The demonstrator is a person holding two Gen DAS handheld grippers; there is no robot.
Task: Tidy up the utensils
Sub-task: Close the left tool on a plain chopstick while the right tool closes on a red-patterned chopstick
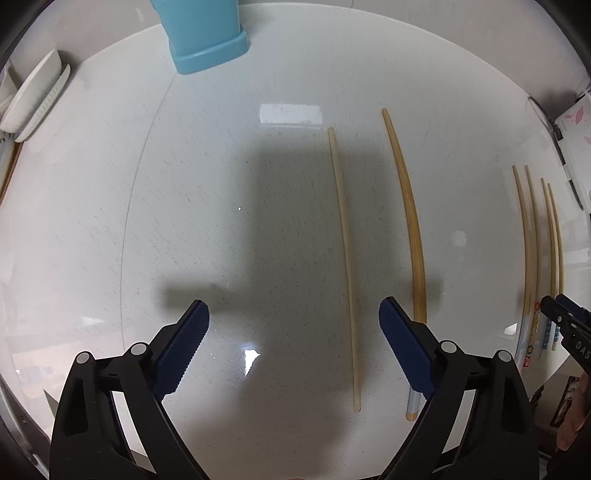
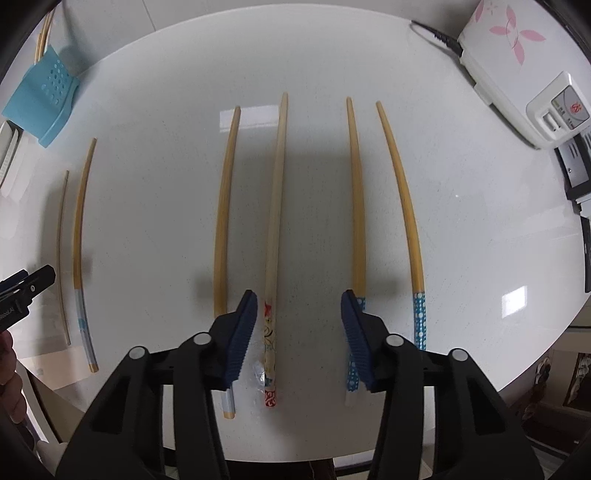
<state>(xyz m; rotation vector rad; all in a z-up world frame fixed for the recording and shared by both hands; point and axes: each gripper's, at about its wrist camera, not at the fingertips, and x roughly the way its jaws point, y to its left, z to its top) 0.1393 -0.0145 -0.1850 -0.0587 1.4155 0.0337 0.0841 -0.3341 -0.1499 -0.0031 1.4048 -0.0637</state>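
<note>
Several wooden chopsticks lie side by side on a round white table (image 2: 147, 206). In the right wrist view my right gripper (image 2: 299, 325) is open, its jaws on either side of a chopstick with a red patterned handle (image 2: 275, 236). Two chopsticks with blue dotted handles (image 2: 404, 218) lie to its right, and a plain one (image 2: 223, 221) to its left. In the left wrist view my left gripper (image 1: 293, 339) is open and empty above a thin pale chopstick (image 1: 345, 251) and a darker one (image 1: 408, 214). A blue utensil holder (image 1: 207, 33) stands at the far edge.
White dishes (image 1: 33, 96) sit at the far left edge. A white appliance with pink flowers (image 2: 509, 62) and its cable stand at the far right. The blue holder with several chopsticks in it also shows in the right wrist view (image 2: 44, 99).
</note>
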